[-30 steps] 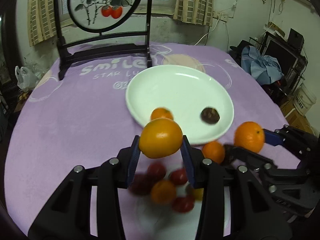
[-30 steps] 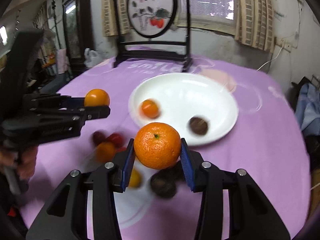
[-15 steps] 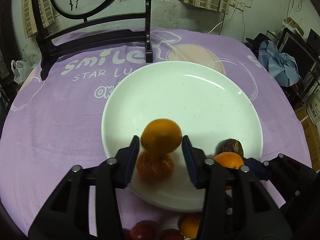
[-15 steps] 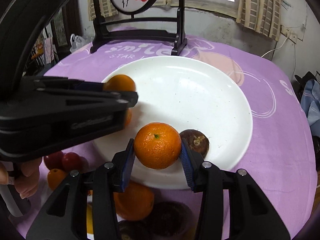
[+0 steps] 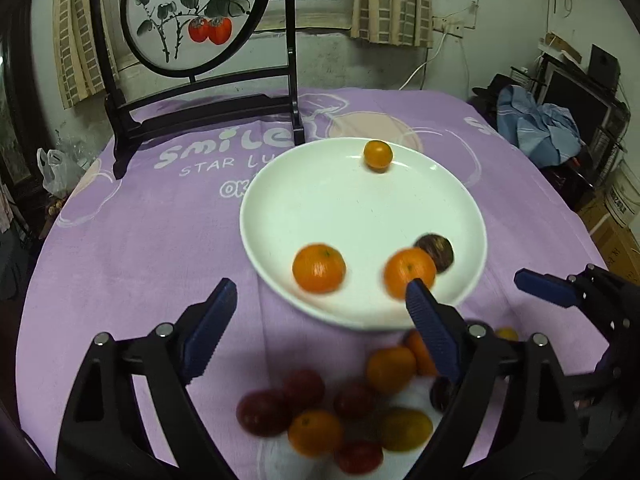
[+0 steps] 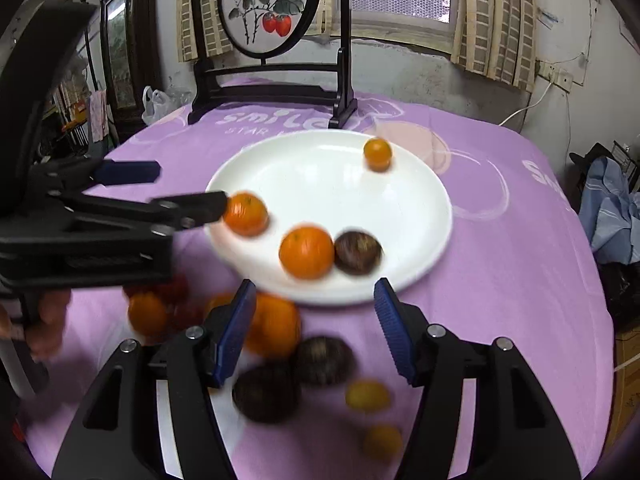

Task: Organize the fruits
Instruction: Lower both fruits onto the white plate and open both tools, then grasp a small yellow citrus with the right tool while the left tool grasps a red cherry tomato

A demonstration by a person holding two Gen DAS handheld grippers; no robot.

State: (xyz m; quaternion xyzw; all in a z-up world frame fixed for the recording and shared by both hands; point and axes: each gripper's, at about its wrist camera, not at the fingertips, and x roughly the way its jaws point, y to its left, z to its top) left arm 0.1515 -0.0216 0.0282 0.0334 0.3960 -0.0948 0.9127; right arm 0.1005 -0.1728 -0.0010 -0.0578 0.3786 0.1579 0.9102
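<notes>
Desk [image 5: 132, 248] under a purple printed cloth; a framed persimmon painting on a dark stand [image 5: 192, 20] stands at the far side. White plate [image 5: 360, 216] sits mid-desk and carries four fruits: two mandarins, one near the left front rim [image 5: 319, 268] and one further right [image 5: 409, 272] touching a dark brown round fruit [image 5: 436, 252], plus a small yellow-orange fruit [image 5: 378, 155] alone at the far rim. Left tool [image 5: 320, 320]: jaws spread wide, nothing between them, hovering just short of the plate's near edge. Right tool [image 6: 314, 320]: also wide open and empty, over the near rim. Unsorted pile [image 5: 340, 412] lies on the desk between plate and camera: several red fruits, some oranges, a yellow one, and in the right wrist view two dark brown ones [image 6: 296, 376]; blurred, exact count uncertain. Judgement: task partly done, under half; most of the fruit is still off the plate and both tools are free for the next pick.
</notes>
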